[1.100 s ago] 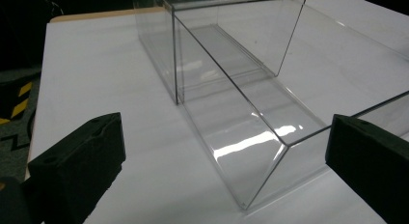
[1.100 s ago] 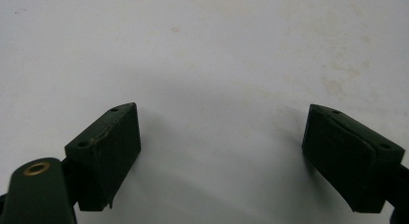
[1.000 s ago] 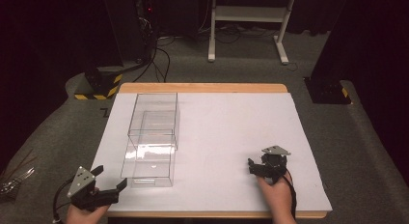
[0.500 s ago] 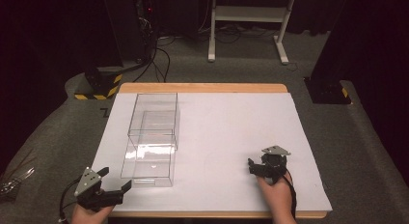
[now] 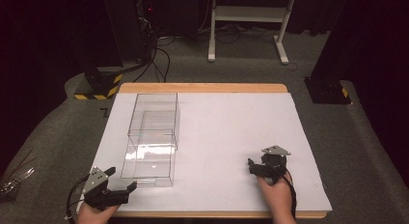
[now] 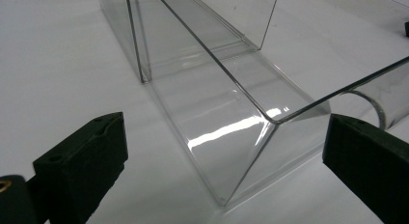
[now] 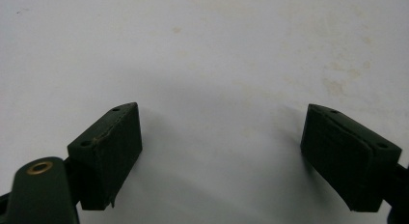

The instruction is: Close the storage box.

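Clear plastic box (image 5: 153, 139) looks light, rigid, slick-walled, likely crackable; best pinch thin top rim near corner. Left gripper (image 5: 119, 181) jaws spread, nothing held, facing box corner. Right gripper (image 5: 256, 167) jaws spread, nothing held, over white table sheet (image 5: 231, 132).

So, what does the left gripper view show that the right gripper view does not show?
The left gripper view alone shows the clear box: its near corner sits between that gripper's two wide-apart black jaws, with a rounded cut-out in the wall at right. The right gripper view alone shows bare white sheet with faint brownish stains between its jaws, and nothing to grasp. Both views share the white sheet and a pair of black jaws standing open. In the high view, the left gripper is near the box's front, and the right gripper is away from it.
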`<state>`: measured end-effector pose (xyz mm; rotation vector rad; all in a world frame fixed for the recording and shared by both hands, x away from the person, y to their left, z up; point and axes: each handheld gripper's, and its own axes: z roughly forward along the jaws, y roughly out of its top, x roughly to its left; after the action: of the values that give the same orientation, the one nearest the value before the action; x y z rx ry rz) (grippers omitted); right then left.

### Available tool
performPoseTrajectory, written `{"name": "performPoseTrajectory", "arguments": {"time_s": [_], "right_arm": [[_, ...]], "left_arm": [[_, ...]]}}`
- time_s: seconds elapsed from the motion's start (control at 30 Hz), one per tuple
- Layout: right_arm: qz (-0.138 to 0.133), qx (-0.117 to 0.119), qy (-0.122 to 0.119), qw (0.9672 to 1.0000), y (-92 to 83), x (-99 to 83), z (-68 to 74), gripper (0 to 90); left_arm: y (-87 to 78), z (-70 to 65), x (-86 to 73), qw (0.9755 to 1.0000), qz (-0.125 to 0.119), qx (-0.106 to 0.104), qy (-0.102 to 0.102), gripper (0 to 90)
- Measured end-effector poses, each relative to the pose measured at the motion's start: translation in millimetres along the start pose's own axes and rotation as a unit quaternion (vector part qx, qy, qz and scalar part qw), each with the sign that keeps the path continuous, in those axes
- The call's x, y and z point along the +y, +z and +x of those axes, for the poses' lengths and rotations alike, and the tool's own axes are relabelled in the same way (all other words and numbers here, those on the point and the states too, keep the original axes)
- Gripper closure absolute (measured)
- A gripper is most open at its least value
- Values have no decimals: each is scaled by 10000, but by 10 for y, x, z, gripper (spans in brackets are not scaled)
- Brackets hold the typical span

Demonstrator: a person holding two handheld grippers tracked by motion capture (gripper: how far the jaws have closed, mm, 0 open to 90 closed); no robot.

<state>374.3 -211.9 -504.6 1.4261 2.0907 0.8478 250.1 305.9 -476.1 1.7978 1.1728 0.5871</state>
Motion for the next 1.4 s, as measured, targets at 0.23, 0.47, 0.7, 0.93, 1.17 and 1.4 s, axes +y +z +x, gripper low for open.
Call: {"name": "performPoseTrajectory", "arguments": {"time_s": [0.23,0.47,0.7,0.93,1.17,1.4], "right_arm": [[-1,4,-5,10000,0,0,0,144],[-7,1,-17,10000,0,0,0,146],[-7,5,-16,10000,0,0,-2,147],[-5,7,-16,10000,0,0,-2,146],[-7,9,-16,10000,1,0,-3,147],[-3,17,-18,10000,0,0,-4,147]], "left_arm": [[5,-40,-2,9998,-121,-152,22,162],[0,-63,-5,9996,-198,-177,88,250],[35,-55,11,9997,-214,-95,-10,263],[83,-52,36,9997,-237,-59,-48,263],[136,-15,79,9997,-211,-26,-78,266],[157,17,98,9997,-187,-17,-125,271]]}}
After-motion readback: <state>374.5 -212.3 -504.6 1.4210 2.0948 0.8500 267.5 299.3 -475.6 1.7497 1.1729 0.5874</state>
